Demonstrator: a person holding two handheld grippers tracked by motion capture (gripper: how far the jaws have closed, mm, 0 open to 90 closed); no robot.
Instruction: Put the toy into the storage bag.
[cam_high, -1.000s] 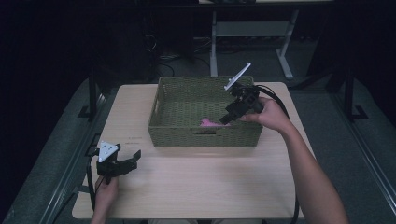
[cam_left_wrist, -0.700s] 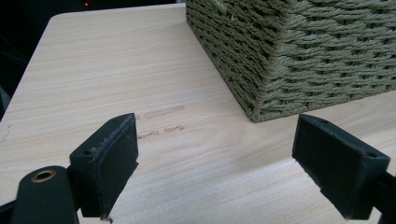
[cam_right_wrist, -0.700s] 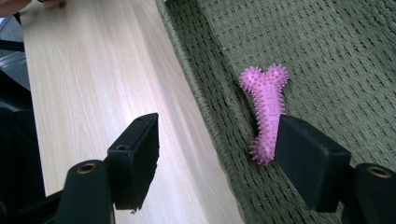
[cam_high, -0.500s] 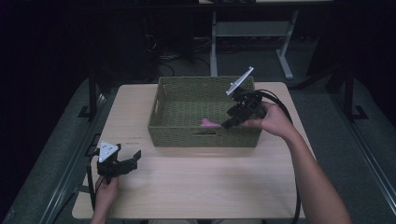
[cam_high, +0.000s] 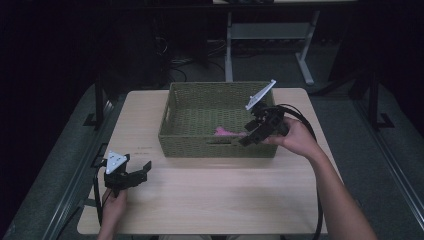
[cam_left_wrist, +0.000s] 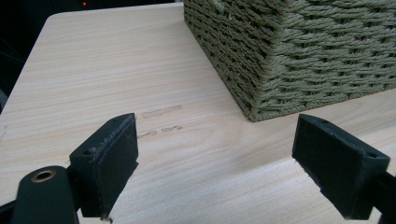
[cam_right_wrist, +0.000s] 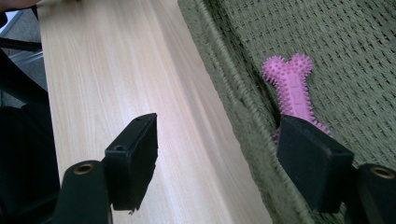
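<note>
One pink bone toy (cam_right_wrist: 293, 93) lies inside the green woven basket (cam_high: 175, 107), on its floor close against the near wall, toward the basket's right half. In the high view it shows as a pink spot (cam_high: 223, 131) just left of your right gripper (cam_high: 248, 138).

Your right gripper sits over the basket's near wall w/ jaws standing wide; they've just been opening a bit more. Nothing's pinched between them. In the right gripper view, one jaw hangs over the table side, the other over the basket interior, right above the toy's lower end, so the rim runs between them. Can't tell if that jaw touches the toy.

Your left gripper (cam_high: 142, 171) rests at the table's (cam_high: 225, 200) near left corner, well apart from the basket, jaws wide & empty. Left gripper view: bare wood between the jaws, basket's corner (cam_left_wrist: 261, 93) ahead.
</note>
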